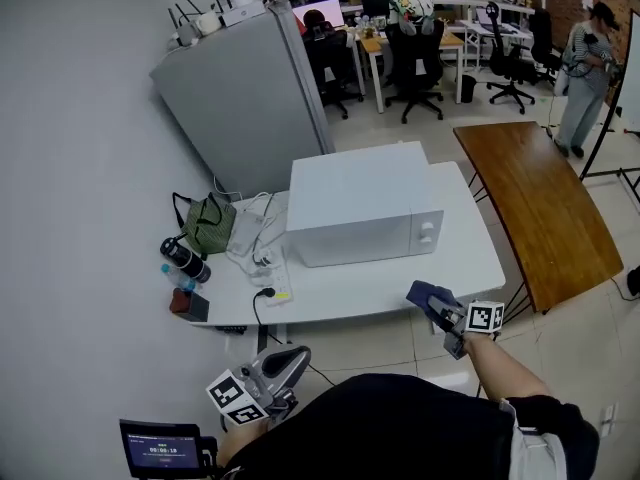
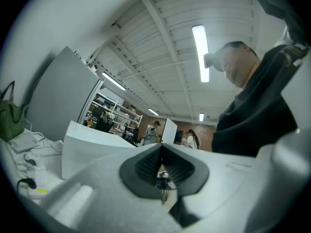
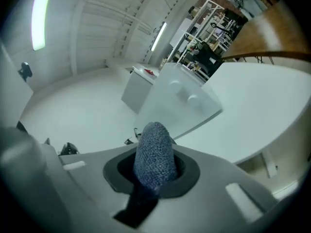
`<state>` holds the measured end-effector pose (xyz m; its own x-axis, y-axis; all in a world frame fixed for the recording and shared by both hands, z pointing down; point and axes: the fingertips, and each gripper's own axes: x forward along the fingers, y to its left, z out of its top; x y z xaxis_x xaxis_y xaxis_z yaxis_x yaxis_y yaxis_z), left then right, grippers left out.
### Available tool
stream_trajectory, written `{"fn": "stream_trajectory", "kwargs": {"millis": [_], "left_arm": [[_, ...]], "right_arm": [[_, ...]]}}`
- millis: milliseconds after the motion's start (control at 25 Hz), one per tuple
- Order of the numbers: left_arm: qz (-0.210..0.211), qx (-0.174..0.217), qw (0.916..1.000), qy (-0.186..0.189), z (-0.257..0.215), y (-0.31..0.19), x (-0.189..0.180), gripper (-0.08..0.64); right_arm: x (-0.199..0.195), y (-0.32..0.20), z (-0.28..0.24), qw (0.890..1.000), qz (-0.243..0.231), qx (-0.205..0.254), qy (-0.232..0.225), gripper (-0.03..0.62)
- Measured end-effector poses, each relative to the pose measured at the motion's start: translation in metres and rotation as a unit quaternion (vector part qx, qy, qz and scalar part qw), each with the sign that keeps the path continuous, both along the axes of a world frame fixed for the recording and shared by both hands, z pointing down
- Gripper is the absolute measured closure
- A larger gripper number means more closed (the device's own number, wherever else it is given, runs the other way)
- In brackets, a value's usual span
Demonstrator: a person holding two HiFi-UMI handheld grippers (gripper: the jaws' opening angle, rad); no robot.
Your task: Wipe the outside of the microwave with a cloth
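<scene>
A white counter carries the microwave at 12 o'clock, with a fridge at 11 and a wooden table at 3; at 5 the right gripper has its fingers clamped on the cloth, and at 7 the left gripper, half hidden, seemingly has its fingers pressed together.

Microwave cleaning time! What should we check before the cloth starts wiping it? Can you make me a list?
1. Cloth held by the right gripper: ok, jaws shut on it.
2. Left gripper free: ok, jaws together on nothing.
3. Microwave top bare: ok.
4. Microwave door closed: ok.
5. Room beside the microwave: not ok, a power strip lies close on the table.
6. Cloth wet or dry: cannot tell.
</scene>
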<state>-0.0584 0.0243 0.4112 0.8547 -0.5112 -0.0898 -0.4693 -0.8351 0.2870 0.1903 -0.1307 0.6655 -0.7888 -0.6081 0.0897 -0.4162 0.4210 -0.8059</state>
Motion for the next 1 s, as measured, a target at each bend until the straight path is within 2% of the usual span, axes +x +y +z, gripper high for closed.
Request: {"fn": "stream_trajectory", "kwargs": {"millis": [200,320,400,520,680,880,1000], "left_arm": [[0.031,0.004,0.9995,0.006,0.009,0.043,-0.067,0.557],[0.06,0.005,0.9982,0.0,0.018,0.062,-0.095,0.557],[0.071,0.001,0.9974,0.011,0.018,0.073,-0.099,0.557],[0.088,0.012,0.9959,0.018,0.009,0.09,-0.083,0.557],[0.118,0.024,0.9926,0.011,0.0,0.109,-0.048,0.557],[0.106,0.025,0.994,0.012,-0.005,0.144,0.016,0.557],[0.102,0.023,0.9942,0.022,-0.005,0.16,0.051,0.557]], "right_arm": [[-0.095,0.077,-0.071,0.994,-0.02,0.044,-0.096,0.535],[-0.14,0.115,-0.119,0.987,-0.035,0.081,-0.132,0.532],[-0.152,0.14,-0.149,0.984,-0.046,0.105,-0.138,0.531],[-0.149,0.164,-0.196,0.979,-0.056,0.16,-0.111,0.531],[-0.115,0.189,-0.241,0.972,-0.035,0.225,-0.061,0.532],[-0.06,0.23,-0.274,0.958,-0.048,0.282,-0.001,0.534],[-0.036,0.249,-0.275,0.949,-0.065,0.303,0.059,0.535]]}}
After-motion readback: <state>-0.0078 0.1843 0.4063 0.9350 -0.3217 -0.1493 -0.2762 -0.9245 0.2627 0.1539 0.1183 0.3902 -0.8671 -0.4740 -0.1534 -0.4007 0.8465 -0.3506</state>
